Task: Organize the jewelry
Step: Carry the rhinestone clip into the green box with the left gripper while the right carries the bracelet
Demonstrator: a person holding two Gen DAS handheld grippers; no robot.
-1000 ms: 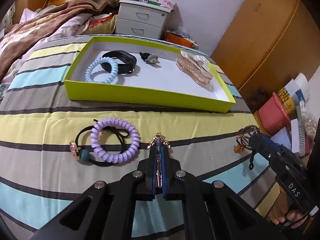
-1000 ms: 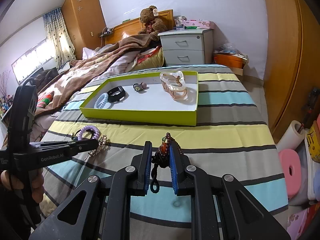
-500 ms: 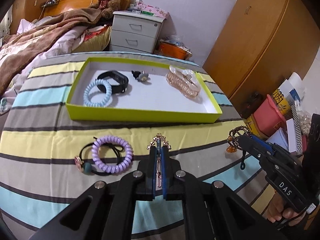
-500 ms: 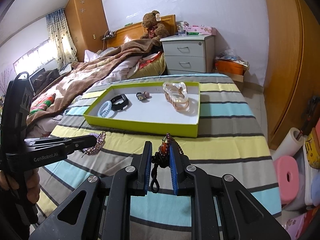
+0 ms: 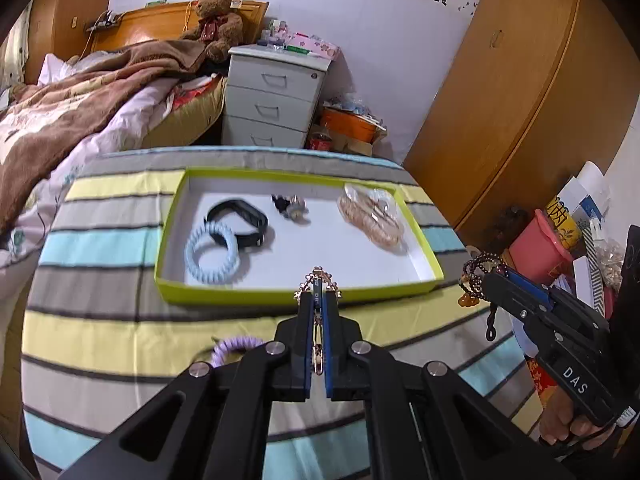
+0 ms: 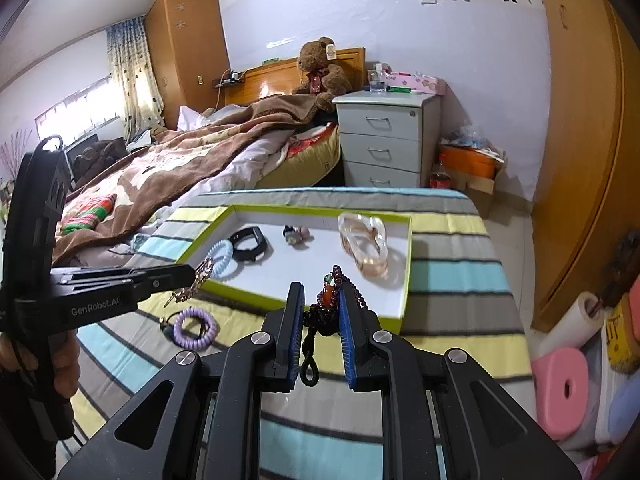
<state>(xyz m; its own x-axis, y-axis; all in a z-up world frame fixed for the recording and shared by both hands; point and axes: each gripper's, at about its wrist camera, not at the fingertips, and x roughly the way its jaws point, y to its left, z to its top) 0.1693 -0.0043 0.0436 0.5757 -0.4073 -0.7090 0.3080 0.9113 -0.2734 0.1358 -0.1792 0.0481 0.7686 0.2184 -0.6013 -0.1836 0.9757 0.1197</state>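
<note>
Lettering "GenRobot.AI" marks your left gripper, jaws clamped on gold chain; "DAS" marks your right gripper, clamped on bead bracelet, near tray.

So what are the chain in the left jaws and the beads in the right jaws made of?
Chain: looks like gold-toned metal, with small shiny links. Beads: dark reddish, glossy round ones, perhaps wood or stone, with one amber-orange piece and a black cord loop.

Both grippers are raised, left gripper and right gripper fingers clamped on jewelry.
</note>
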